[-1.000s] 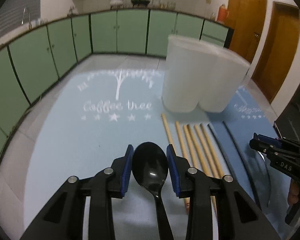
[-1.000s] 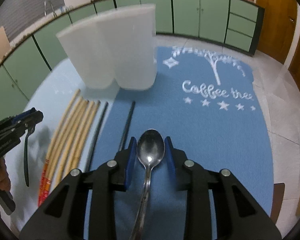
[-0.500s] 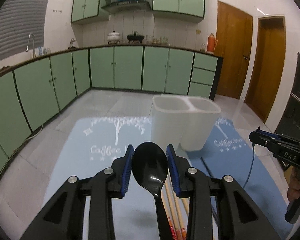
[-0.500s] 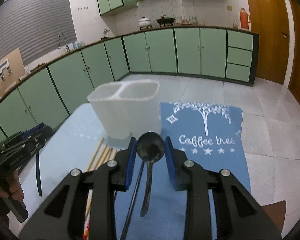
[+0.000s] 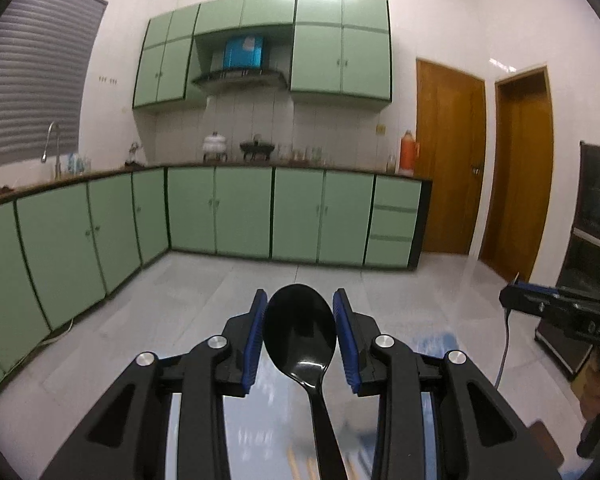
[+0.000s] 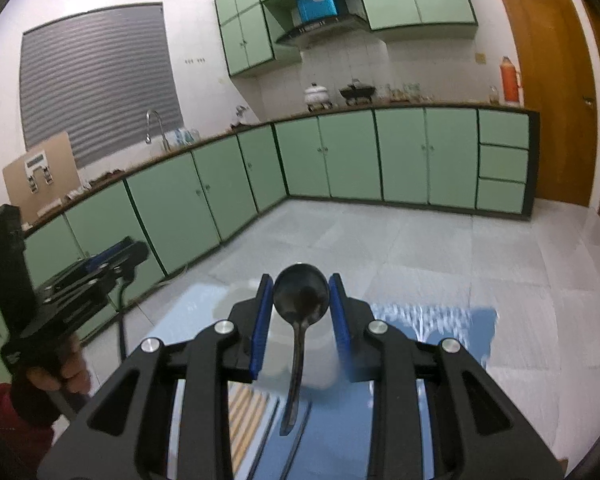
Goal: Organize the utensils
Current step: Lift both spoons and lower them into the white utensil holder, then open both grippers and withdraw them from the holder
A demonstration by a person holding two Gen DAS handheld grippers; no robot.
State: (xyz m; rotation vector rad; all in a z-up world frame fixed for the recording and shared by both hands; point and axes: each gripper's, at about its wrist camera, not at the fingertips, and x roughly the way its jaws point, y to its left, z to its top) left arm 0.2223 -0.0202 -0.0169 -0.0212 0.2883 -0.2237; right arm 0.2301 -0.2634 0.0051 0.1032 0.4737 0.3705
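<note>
My left gripper (image 5: pixel 300 320) is shut on the bowl of a black plastic spoon (image 5: pixel 300 332), whose handle hangs down toward the camera. My right gripper (image 6: pixel 300 300) is shut on the bowl of a dark metal spoon (image 6: pixel 300 296), handle drooping below. Both are lifted high above the table and point nearly level. The white two-compartment holder (image 6: pixel 320 364) shows blurred, low behind the right fingers. Wooden chopsticks (image 6: pixel 246 416) and dark chopsticks (image 6: pixel 272 420) lie on the table beneath. In each view the other gripper appears at the side: the right one (image 5: pixel 556 312), the left one (image 6: pixel 96 276).
A dark blue placemat (image 6: pixel 440 324) with white print and a pale blue one (image 6: pixel 188 312) cover the table. A hand (image 6: pixel 56 376) grips the left tool's handle. Green cabinets (image 5: pixel 240 212), a tiled floor and wooden doors (image 5: pixel 448 156) fill the background.
Both grippers rose well above the table and tilted up toward level, each carrying its spoon. The holder and chopsticks slid down to the bottom of the views or out of sight.
</note>
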